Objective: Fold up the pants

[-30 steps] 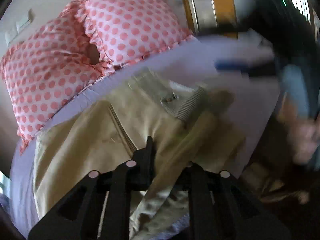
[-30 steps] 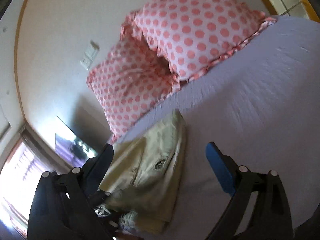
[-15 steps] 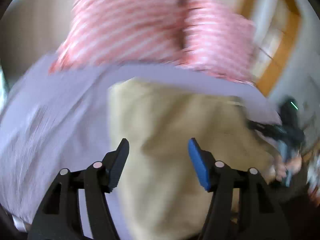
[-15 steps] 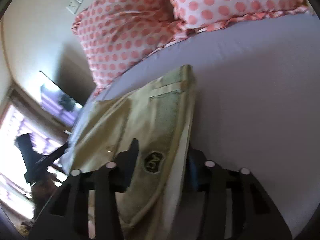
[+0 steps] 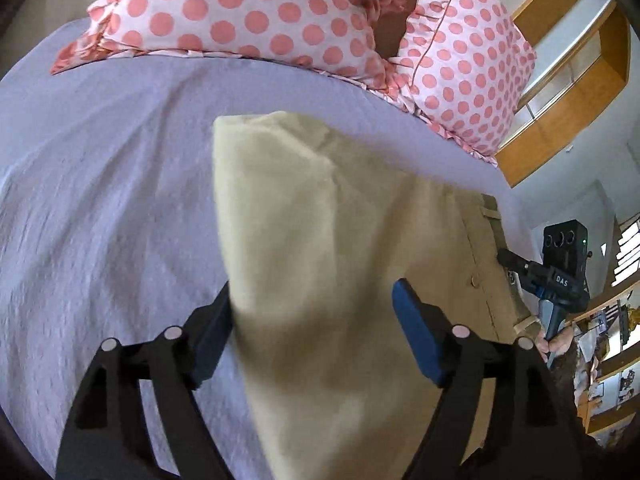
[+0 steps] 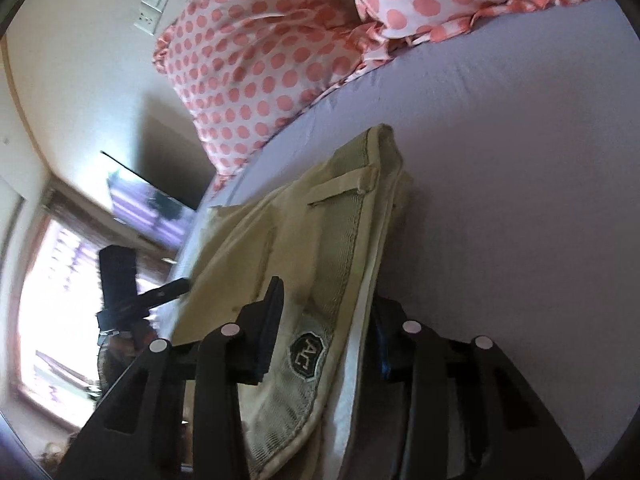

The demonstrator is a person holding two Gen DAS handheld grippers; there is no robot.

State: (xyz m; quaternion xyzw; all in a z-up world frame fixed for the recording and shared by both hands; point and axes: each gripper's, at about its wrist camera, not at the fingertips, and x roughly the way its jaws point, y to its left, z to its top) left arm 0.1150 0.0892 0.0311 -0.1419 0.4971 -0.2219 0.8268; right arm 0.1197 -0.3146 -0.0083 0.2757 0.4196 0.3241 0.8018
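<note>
The pants (image 5: 320, 248), made of beige fabric, are laid on the lavender sheet of the bed (image 5: 100, 184), below two pink polka-dot pillows (image 5: 248, 12) placed at the head of the bed.

In the left wrist view, the left gripper (image 5: 312, 336) is seen with its fingers spread wide apart. A smooth folded panel of the pants is spanned between them; the edge of the fabric is touched by the black finger, while the blue pad (image 5: 416, 336) is seen over the cloth. No pinch is made by this gripper. The waistband, with a belt loop and a button, is seen along the right side of the garment.

At that waistband edge, the right gripper (image 5: 508, 258) is visible from the left wrist view, its tip meeting the fabric.

In the right wrist view, the right gripper (image 6: 328, 336) is seen with its fingers drawn in on the waistband. The ribbed inner band and a dark oval label (image 6: 306, 354) are held between the black finger and the blue-padded finger, and the layered fabric is pinched there. The left gripper (image 6: 176, 288) is seen at the far edge of the garment.

A wall switch plate (image 6: 154, 4) is mounted above the pillows. A wooden shelf unit (image 5: 568, 92) is seen beyond the bed.
</note>
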